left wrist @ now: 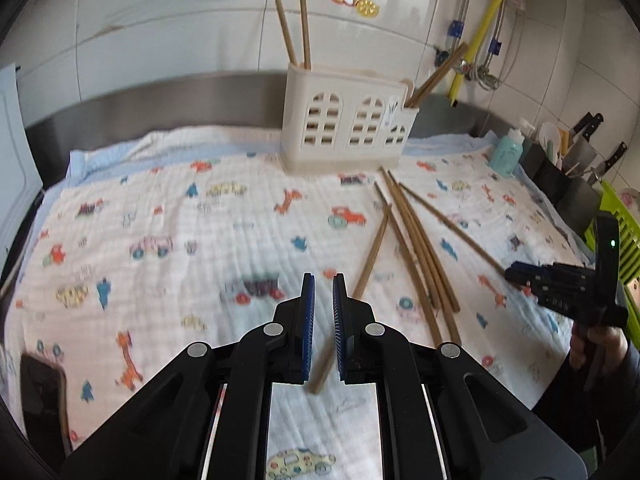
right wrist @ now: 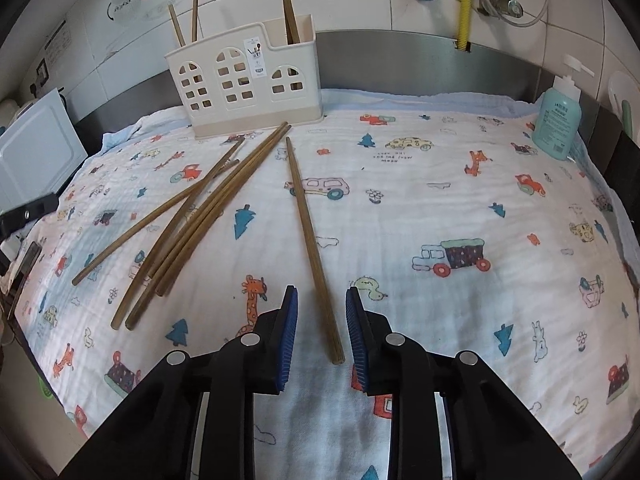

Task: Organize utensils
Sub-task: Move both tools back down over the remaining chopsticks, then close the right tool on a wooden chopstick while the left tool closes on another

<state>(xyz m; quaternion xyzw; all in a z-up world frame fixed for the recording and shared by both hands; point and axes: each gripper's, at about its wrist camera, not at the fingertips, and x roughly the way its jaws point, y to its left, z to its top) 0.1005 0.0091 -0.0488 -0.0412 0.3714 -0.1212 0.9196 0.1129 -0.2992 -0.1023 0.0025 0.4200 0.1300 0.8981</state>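
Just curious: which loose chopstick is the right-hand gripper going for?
The lone chopstick, lying apart from the crossed pile, its near end between the right gripper's open jaws.

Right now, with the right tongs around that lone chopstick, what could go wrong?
1. The right tongs straddle the lone chopstick near its end, so it may swing when lifted.
2. The soft cloth could get pinched along with it.
3. The holder is light-looking; a clumsy insertion might tip it.

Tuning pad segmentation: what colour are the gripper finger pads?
Blue pads on black fingers; clearest in the right wrist view.
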